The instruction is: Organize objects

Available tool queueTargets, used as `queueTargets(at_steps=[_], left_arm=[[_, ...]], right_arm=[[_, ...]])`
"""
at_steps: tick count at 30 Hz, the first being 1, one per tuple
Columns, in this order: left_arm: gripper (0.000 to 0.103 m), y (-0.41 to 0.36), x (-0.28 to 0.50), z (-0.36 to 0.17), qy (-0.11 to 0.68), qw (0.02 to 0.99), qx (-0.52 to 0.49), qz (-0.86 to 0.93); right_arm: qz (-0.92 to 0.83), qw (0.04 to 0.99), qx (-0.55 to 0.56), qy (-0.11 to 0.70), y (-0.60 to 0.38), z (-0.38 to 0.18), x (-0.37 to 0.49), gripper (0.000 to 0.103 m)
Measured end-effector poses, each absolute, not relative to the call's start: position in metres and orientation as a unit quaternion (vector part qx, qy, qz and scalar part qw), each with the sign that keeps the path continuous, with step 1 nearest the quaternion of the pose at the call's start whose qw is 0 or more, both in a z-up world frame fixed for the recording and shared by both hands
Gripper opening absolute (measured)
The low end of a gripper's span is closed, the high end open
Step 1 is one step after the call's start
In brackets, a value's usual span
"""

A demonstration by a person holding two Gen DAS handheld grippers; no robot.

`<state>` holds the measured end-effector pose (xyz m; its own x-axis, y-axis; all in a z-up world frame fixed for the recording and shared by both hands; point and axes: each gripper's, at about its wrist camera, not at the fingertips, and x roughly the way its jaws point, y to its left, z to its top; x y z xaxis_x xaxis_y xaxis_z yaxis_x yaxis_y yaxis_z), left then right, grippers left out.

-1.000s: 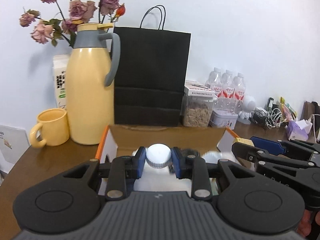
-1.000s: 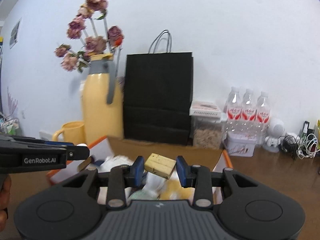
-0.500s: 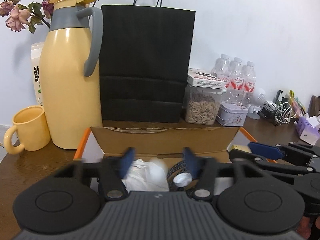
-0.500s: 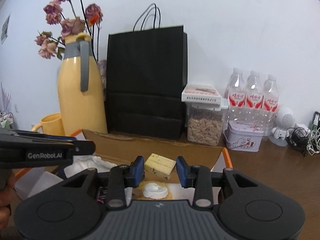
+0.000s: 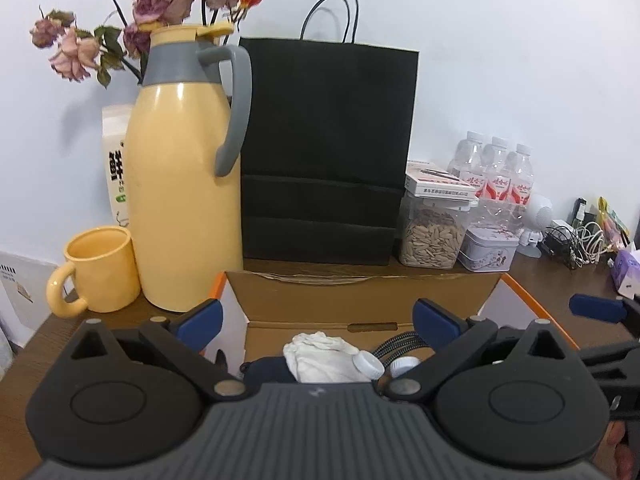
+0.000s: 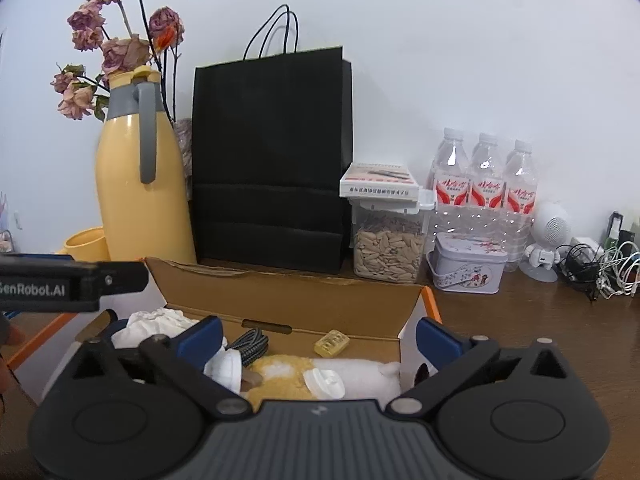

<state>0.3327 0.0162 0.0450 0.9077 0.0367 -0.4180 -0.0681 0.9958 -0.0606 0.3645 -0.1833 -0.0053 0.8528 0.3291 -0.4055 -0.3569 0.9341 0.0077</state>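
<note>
Released cap (image 5: 369, 363) below opening left gripper (image 5: 318, 322) (boxed).

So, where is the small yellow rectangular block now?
In the right wrist view, the small yellow block lies inside the cardboard box, by its back wall, right of the braided cable.

The black arm of the left gripper (image 6: 72, 286), crossing the left edge of the right wrist view, is showing white lettering that is reading "enRobot.AI", its first letter being cut off by the frame edge; the white milk carton (image 5: 116, 164) behind the tall yellow thermos jug is carrying one large black Chinese character, 鲜; the three clear plastic water bottles (image 6: 486, 184) are wearing red and white labels with script too small to read; the flat white box (image 6: 380, 184) lying on the clear seed jar is bearing a line of small characters, illegible.
</note>
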Motion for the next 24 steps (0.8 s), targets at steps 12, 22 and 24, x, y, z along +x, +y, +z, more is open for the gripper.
queueTargets(at_steps=[12,22,24], left_arm=[[0.103,0.015,0.251,0.058,0.239,0.970,-0.018,0.024],[0.103,0.014,0.179,0.040,0.280,0.960,-0.014,0.026],[0.103,0.013,0.168,0.034,0.288,0.957,-0.016,0.022]], right_arm=[[0.184,0.962,-0.032,0.199,-0.195,0.019,0.287,0.103],[0.192,0.955,-0.034,0.223,-0.201,0.008,0.208,0.103],[0.191,0.953,-0.034,0.231,-0.201,0.003,0.198,0.103]])
